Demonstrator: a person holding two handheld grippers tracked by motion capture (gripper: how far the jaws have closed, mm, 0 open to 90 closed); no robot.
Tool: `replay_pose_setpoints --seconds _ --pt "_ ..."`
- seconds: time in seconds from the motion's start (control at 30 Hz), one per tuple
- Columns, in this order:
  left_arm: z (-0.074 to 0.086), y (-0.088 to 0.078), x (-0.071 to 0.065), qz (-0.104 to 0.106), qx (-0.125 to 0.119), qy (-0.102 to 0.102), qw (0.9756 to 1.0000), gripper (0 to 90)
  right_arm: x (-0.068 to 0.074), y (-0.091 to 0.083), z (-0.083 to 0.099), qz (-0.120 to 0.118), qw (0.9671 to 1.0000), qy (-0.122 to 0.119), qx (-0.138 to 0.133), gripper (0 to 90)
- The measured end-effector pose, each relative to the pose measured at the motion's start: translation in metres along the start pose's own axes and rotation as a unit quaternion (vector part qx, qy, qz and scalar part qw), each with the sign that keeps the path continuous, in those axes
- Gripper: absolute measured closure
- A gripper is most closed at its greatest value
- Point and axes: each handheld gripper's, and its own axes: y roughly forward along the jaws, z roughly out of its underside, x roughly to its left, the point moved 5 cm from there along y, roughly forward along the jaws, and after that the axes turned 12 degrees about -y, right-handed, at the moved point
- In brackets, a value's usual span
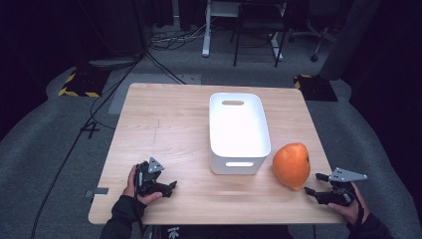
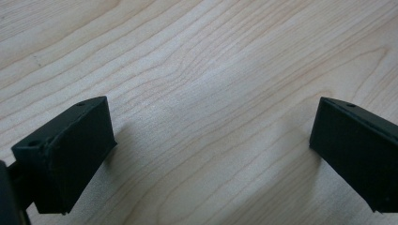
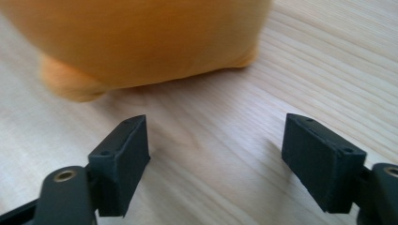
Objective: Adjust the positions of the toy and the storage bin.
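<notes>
An orange plush toy (image 1: pixel 292 165) sits on the wooden table (image 1: pixel 164 124), just right of a white plastic bin (image 1: pixel 238 132). My right gripper (image 1: pixel 314 183) lies low at the table's front right, a short way right of the toy, open with nothing between its jaws. In the right gripper view the right gripper (image 3: pixel 216 161) faces the plush toy (image 3: pixel 141 42), with bare wood between the two. My left gripper (image 1: pixel 169 186) rests at the front left, held by a hand. Seen in the left gripper view, the left gripper (image 2: pixel 211 140) is open over bare wood.
The bin stands empty in the table's middle, with handle slots at both ends. Beyond the table lie grey floor (image 1: pixel 59 129), black cables (image 1: pixel 79 134), a white desk leg (image 1: pixel 205 30) and chair legs (image 1: pixel 256 45). The front table edge (image 1: pixel 214 219) runs close to both hands.
</notes>
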Motion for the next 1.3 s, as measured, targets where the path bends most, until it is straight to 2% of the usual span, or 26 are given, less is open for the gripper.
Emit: replay_pose_setpoints --seconds 0.03,0.07,0.13,0.23,0.3,0.47,0.5,0.67,0.7,0.93,1.03,1.07,1.2,1.23,1.3 --pt "0.0 0.0 0.0 0.0 0.0 0.0 1.0 0.4 0.0 0.0 0.0 0.0 1.0 0.0 0.0 21.3" --pt "0.0 0.0 0.0 0.0 0.0 0.0 1.0 0.4 0.001 -0.002 -0.002 -0.013 0.9998 0.009 -0.01 21.4" --pt "-0.001 0.0 0.0 -0.004 -0.003 -0.001 1.0 0.4 0.003 -0.004 -0.004 -0.011 0.9999 0.007 -0.011 21.4" --pt "0.0 0.001 -0.001 0.002 -0.002 -0.004 1.0 0.3 0.005 -0.012 -0.014 -0.003 0.9999 -0.004 -0.015 20.9" --pt "-0.001 0.001 0.0 0.005 -0.002 0.001 1.0 0.2 0.005 -0.016 -0.019 0.001 0.9998 -0.01 -0.015 20.6" --pt "-0.001 0.001 0.0 0.005 -0.001 0.002 1.0 0.4 0.004 -0.026 -0.033 0.01 0.9997 -0.007 -0.022 20.6" --pt "-0.001 0.0 0.001 0.002 0.001 0.006 1.0 0.4 0.003 -0.032 -0.04 0.012 0.9996 -0.012 -0.023 20.6" --pt "-0.002 0.001 0.0 0.001 -0.001 0.001 1.0 0.3 0.0 -0.042 -0.058 0.027 0.9991 -0.004 -0.031 20.3" --pt "-0.002 0.002 0.0 0.001 -0.001 0.0 1.0 0.4 -0.001 -0.044 -0.063 0.03 0.9989 0.004 -0.036 20.5" --pt "-0.002 0.001 0.0 0.001 -0.001 0.001 1.0 0.4 -0.005 -0.041 -0.089 0.051 0.998 0.006 -0.037 22.1" --pt "-0.002 0.001 0.0 -0.002 -0.003 0.0 1.0 0.6 -0.003 -0.041 -0.097 0.048 0.9977 0.012 -0.047 22.0" --pt "-0.002 0.001 0.0 -0.004 -0.003 -0.001 1.0 0.6 0.0 -0.041 -0.105 0.047 0.9973 0.009 -0.055 21.5" --pt "-0.001 0.001 0.0 -0.001 -0.003 -0.005 1.0 0.6 0.0 -0.041 -0.113 0.049 0.997 0.013 -0.058 22.5" --pt "-0.001 0.0 0.0 -0.003 -0.002 -0.005 1.0 0.6 0.001 -0.041 -0.12 0.051 0.9964 0.015 -0.065 22.9" --pt "-0.001 0.0 0.0 -0.003 -0.002 -0.006 1.0 0.6 0.002 -0.04 -0.125 0.053 0.9962 0.01 -0.068 22.9"
